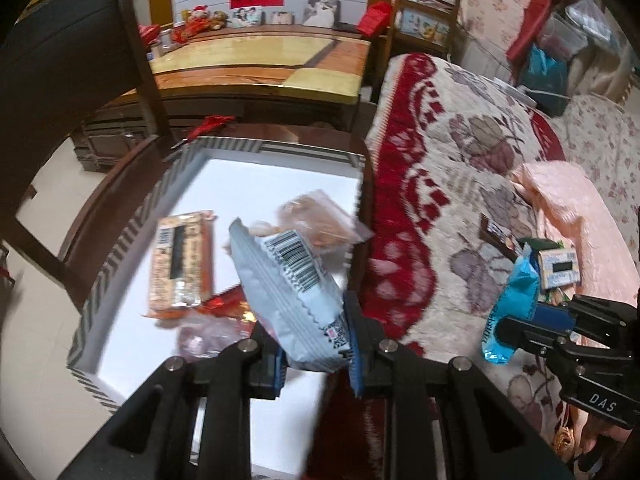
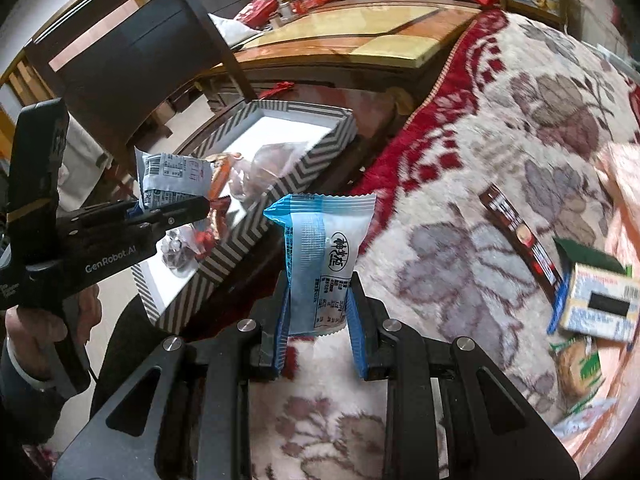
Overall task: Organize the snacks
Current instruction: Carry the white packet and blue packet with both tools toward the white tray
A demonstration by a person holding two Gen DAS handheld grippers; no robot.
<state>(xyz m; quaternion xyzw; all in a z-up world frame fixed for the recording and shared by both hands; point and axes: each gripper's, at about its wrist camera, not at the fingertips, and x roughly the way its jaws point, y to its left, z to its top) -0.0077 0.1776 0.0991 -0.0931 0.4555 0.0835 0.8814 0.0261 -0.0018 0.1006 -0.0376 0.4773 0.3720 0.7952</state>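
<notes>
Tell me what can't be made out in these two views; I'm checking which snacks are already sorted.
- Striped box, left wrist view: the grey packet in the left claw covers the snacks behind it; motion blur smears their labels.
- Same box, right wrist view: its near wall hides most contents.
- Snacks on the blanket, right wrist view: the green packet is blurred at the frame's edge.
- Blue-and-white packet in the right claw: small print unreadable.

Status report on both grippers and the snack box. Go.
Left gripper shut on grey-blue packet, over striped box. Right gripper shut on blue-white packet, above the blanket beside the box. Several snacks already inside. Nothing in the way.
</notes>
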